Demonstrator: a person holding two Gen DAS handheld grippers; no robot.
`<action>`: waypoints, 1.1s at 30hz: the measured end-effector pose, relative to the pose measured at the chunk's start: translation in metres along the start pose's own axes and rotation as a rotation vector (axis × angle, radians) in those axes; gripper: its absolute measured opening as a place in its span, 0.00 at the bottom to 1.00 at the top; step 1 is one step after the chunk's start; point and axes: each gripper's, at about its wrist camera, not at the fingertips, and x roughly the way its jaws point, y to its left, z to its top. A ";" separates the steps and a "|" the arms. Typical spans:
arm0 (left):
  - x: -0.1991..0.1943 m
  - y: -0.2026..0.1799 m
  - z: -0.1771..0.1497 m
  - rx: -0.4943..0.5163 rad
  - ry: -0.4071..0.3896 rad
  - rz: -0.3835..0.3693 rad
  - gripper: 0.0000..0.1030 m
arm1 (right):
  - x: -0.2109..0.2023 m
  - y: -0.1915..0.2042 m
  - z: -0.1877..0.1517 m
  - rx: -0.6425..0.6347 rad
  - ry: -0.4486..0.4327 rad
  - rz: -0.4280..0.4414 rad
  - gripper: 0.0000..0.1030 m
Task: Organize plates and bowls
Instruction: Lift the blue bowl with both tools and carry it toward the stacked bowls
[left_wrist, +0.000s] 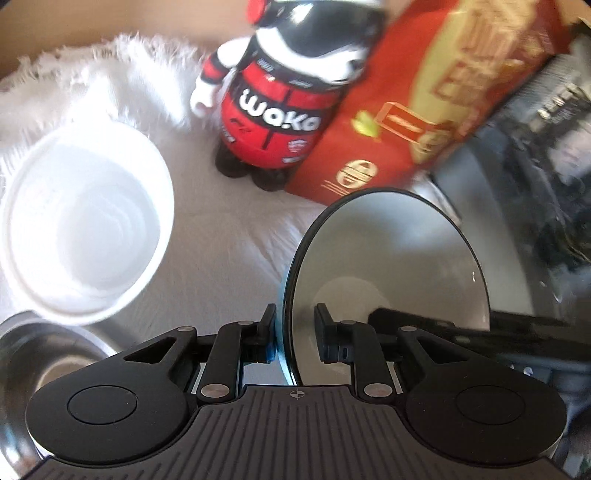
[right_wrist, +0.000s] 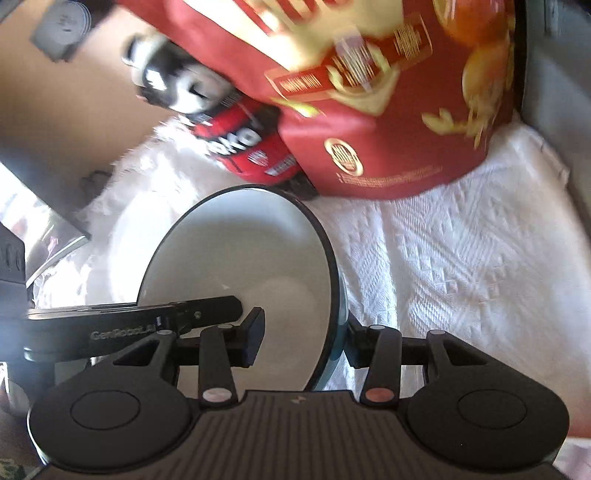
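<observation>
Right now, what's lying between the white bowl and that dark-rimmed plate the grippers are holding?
Only bare white cloth; nothing sits between the white bowl and the plate. That shows in the left wrist view.

Grey-white bowl (left_wrist: 391, 258) with a thin dark rim and a pale blue outer wall; glossy inside, flat round base visible. It stood tilted steeply, almost on edge, with its near rim passing between claw fingers in both wrist views and its opening facing right in the left wrist view, left in the right wrist view (right_wrist: 251, 266). Its lower edge was hidden behind the claw bodies.

White bowl (left_wrist: 86, 225), deep and round, stepped rings inside, empty. It sat upright on white textured cloth, well left of the grey-white bowl.

Shiny metal bowl (left_wrist: 40, 354), partly seen at the lower left edge, just beside the white bowl's near rim.
</observation>
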 end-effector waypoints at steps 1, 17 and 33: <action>-0.006 -0.002 -0.004 0.010 0.006 -0.005 0.21 | -0.008 0.003 -0.002 -0.006 -0.006 0.000 0.43; -0.013 -0.001 -0.087 0.126 0.133 -0.001 0.21 | -0.032 0.022 -0.081 0.044 0.100 -0.033 0.43; -0.011 -0.001 -0.105 0.177 0.126 0.045 0.20 | -0.013 0.016 -0.109 0.043 0.143 -0.084 0.44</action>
